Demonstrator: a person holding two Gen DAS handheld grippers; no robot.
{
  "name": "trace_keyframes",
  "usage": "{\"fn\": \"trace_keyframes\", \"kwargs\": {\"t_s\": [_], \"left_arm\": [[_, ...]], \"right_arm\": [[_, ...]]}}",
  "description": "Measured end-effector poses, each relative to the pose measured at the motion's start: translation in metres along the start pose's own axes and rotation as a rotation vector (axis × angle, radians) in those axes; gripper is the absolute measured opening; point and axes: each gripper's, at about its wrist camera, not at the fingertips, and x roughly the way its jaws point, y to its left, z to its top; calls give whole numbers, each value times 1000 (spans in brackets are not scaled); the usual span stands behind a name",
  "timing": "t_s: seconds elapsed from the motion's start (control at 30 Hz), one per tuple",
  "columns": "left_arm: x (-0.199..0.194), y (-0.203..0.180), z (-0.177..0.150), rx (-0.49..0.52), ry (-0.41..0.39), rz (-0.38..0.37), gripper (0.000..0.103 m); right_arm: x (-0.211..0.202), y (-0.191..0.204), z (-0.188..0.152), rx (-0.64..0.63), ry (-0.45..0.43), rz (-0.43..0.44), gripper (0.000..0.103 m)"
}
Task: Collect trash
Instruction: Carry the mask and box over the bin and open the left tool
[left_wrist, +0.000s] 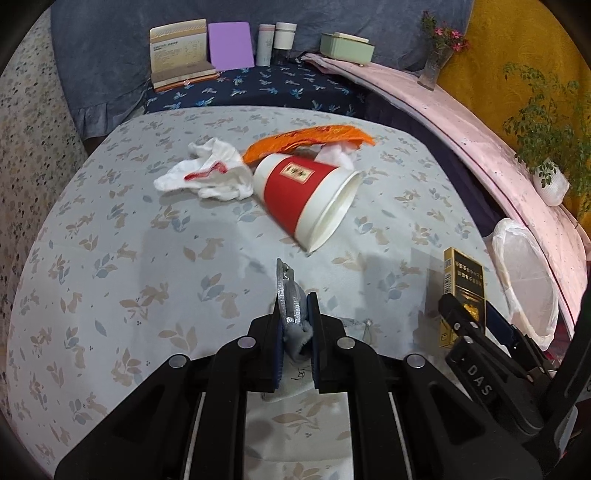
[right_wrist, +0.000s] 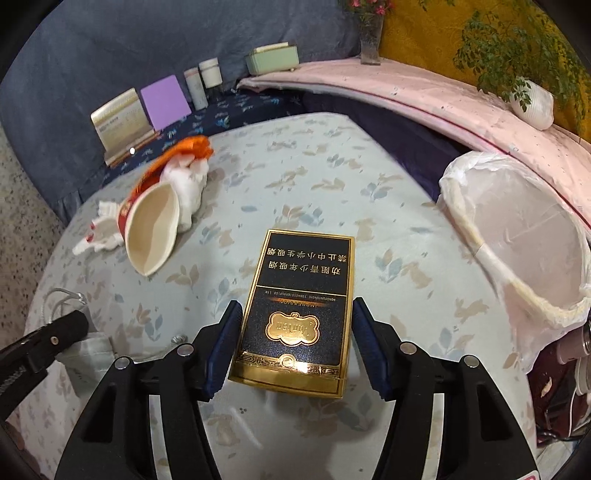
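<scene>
1. The left gripper (left_wrist: 295, 317) is clamped narrow on a crumpled grey face mask (left_wrist: 291, 314), its pads pressing the fabric from both sides; the mask's ear loop (right_wrist: 61, 299) dangles over the table in the right wrist view
2. The right gripper (right_wrist: 295, 332) has a black-and-gold cigarette box (right_wrist: 299, 302) between its blue pads; the left pad meets the box edge, while a thin gap shows at the right pad, so I cannot tell whether the box is truly gripped
3. The box carries gold Chinese warning characters, seen upside down, a gold emblem with script too small to read, and a fine line of Latin capitals I cannot make out
4. "DAS" is stamped on the right gripper's arm as seen from the left wrist
5. Both grippers hang above a table (left_wrist: 110, 258) covered in pale cloth printed with rabbits and leaves
6. To the right, just beyond the table edge, stands a bin lined with a clear plastic bag (right_wrist: 517, 240), its mouth open
7. Farther on lie a tipped red-and-white paper cup (left_wrist: 306, 192) with a small gold label, a white tissue with a red stain (left_wrist: 207, 175), another tissue wad (right_wrist: 188, 184) and an orange wrapper (left_wrist: 310, 138)
8. At the back sit a printed card box (left_wrist: 179, 51), a purple card (left_wrist: 231, 44), two white jars (left_wrist: 275, 38), a green tin (left_wrist: 345, 46), a flower vase (left_wrist: 437, 55) and a potted plant (left_wrist: 550, 181)
</scene>
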Motion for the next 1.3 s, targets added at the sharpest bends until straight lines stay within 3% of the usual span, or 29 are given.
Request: {"fn": "trace_keyframes", "kwargs": {"t_s": [0.3, 0.63, 0.9, 1.3], "left_arm": [[-25, -56, 29, 74, -75, -68, 11], [-38, -137, 54, 170, -128, -155, 11], [-28, -206, 60, 223, -104, -260, 11], [2, -296, 52, 340, -29, -339, 11]], "right_arm": [[-45, -38, 31, 60, -115, 10, 58], [-73, -99, 52, 127, -184, -31, 58], [-81, -154, 56, 181, -203, -89, 58], [-81, -217, 53, 244, -201, -161, 58]]}}
